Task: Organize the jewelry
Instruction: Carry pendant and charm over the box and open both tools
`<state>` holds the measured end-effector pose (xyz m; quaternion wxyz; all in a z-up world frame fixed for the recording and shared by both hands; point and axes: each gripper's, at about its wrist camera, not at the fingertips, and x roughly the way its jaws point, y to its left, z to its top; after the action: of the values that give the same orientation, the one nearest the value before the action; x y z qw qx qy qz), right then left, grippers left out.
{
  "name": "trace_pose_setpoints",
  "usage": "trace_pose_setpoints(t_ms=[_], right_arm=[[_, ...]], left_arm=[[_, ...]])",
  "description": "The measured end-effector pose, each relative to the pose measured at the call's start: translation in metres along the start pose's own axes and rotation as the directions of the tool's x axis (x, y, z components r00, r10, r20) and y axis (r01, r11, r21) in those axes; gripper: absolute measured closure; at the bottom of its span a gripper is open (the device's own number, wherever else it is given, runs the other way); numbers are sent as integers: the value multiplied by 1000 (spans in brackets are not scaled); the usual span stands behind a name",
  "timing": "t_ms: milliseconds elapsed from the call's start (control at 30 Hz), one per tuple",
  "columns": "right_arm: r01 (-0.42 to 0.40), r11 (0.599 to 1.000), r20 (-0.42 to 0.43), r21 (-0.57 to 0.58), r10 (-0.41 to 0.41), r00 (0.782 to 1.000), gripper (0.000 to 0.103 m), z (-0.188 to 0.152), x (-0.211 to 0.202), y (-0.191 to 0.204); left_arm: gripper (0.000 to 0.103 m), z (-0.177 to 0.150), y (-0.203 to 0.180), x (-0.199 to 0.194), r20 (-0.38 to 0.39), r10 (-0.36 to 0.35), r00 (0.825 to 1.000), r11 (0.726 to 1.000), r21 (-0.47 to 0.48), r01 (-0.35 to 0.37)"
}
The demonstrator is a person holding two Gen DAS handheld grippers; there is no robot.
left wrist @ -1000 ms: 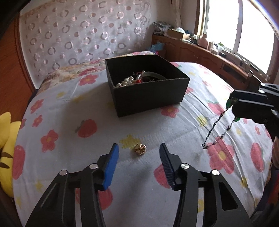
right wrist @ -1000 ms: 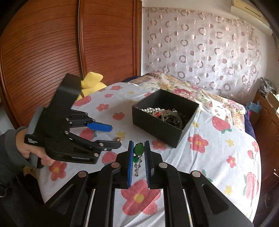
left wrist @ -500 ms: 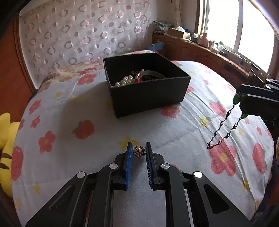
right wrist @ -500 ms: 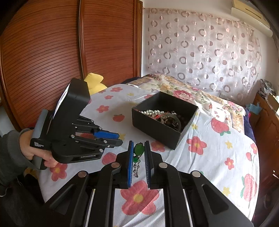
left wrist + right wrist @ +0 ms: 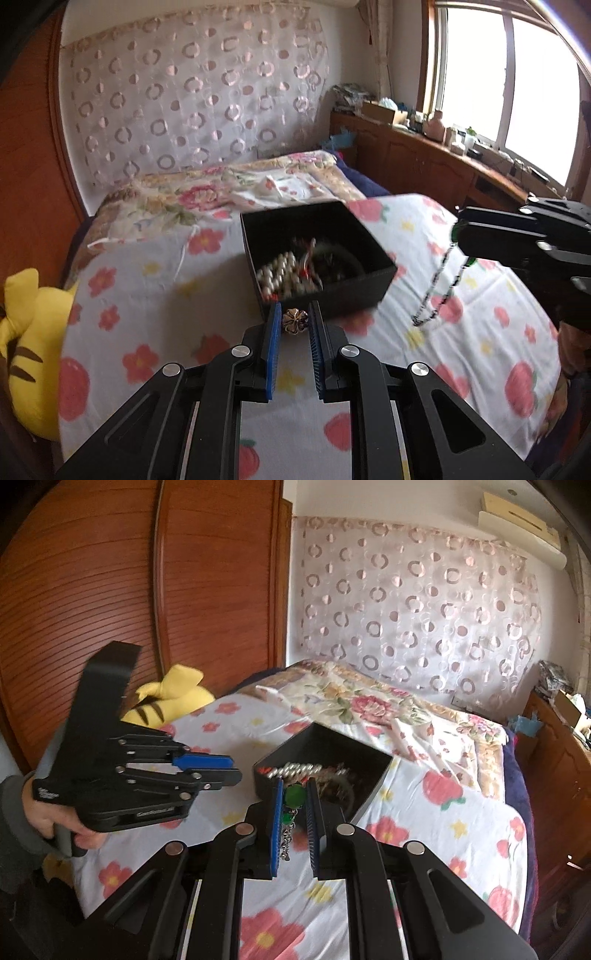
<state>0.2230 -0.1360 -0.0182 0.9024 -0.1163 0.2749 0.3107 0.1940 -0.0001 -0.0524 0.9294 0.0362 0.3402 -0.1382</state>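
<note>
Jewelry filled the black box (image 5: 317,254) on the bed (image 5: 155,295): in your left wrist view, pearls (image 5: 277,273) and a dark tangle lay blurred inside it. Your left gripper (image 5: 294,321) had its jaws closed on a small gold flower charm (image 5: 294,320), held in the air just in front of the box's near wall. To the right, your right gripper (image 5: 460,240) came in from the frame edge with a green-beaded chain (image 5: 436,291) hanging from its jaws, its loop dangling above the flowered sheet, beside the box. A yellow plush (image 5: 26,332) lay at the left edge of the bed, and a window (image 5: 498,81) lit the room from the right.

In your right wrist view, the right gripper (image 5: 294,797) had its jaws clamped on the chain's (image 5: 286,830) green bead (image 5: 295,794), with the links hanging down between the fingers (image 5: 275,830). The box (image 5: 373,786) sat just beyond the fingertips, pearls (image 5: 291,768) showing at its left end. Your left gripper (image 5: 232,770) hovered left of the box, gripped in your left hand (image 5: 62,819); from this side its jaws looked nearly shut, but the charm could not be made out. The plush (image 5: 173,698) rested behind it against the wooden wardrobe (image 5: 147,590).
</note>
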Motion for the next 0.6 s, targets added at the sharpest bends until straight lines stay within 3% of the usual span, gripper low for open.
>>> trace_pose_setpoints(t_ms=[333, 600], right_arm=[[20, 998, -2, 63, -20, 1000, 89, 27, 36, -27], [45, 991, -60, 124, -38, 997, 88, 28, 71, -42]], left_arm=[[89, 15, 6, 9, 10, 8, 1000, 1000, -29, -8], [89, 23, 11, 20, 6, 17, 1000, 999, -39, -16]])
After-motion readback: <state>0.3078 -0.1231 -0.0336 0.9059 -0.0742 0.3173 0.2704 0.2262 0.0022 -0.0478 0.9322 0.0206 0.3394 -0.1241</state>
